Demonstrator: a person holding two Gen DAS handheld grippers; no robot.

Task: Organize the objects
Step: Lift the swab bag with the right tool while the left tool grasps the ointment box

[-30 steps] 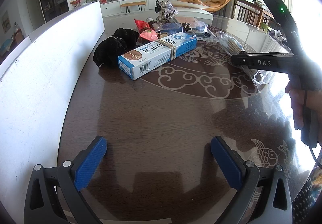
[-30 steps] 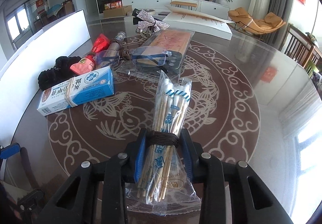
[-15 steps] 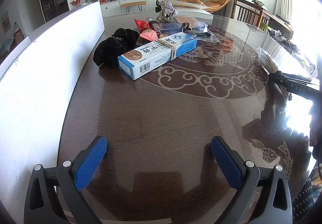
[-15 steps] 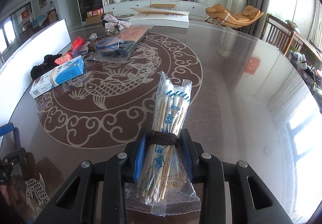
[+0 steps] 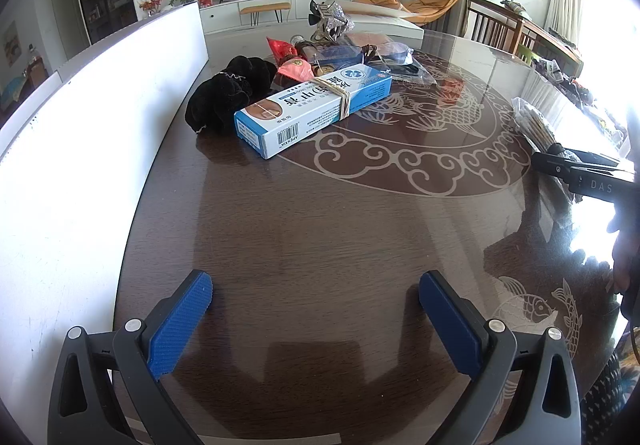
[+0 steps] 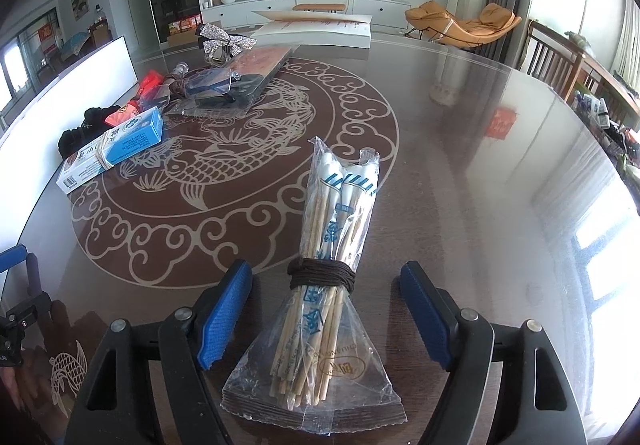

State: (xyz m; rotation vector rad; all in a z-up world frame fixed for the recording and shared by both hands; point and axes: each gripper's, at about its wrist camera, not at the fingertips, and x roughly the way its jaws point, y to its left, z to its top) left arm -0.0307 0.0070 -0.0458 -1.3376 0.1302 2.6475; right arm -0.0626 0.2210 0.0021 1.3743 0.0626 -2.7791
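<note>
A bundle of wrapped chopsticks (image 6: pixel 332 277), tied with a dark cord, lies on the dark round table (image 6: pixel 460 149). My right gripper (image 6: pixel 326 309) straddles it with its jaws opening; the blue pads stand clear of the bundle on both sides. Seen from the left wrist, the same bundle (image 5: pixel 534 123) lies at the far right, with the right gripper's black body over it. My left gripper (image 5: pixel 316 319) hangs open over bare table with nothing between its fingers. A blue and white box (image 5: pixel 312 107) bound with a rubber band lies ahead of it.
Beside the box sit a black cloth (image 5: pixel 228 95), red packets (image 5: pixel 294 69) and a heap of packaged items (image 6: pixel 236 85) with a silver bow (image 6: pixel 224 39). A white board (image 5: pixel 80 117) stands along the table's left edge. Chairs (image 6: pixel 556 61) stand at the right.
The right gripper carried the chopstick bundle rightward over the table, then let go: its jaws have spread and the bundle now lies loose between them. The left gripper has not moved.
</note>
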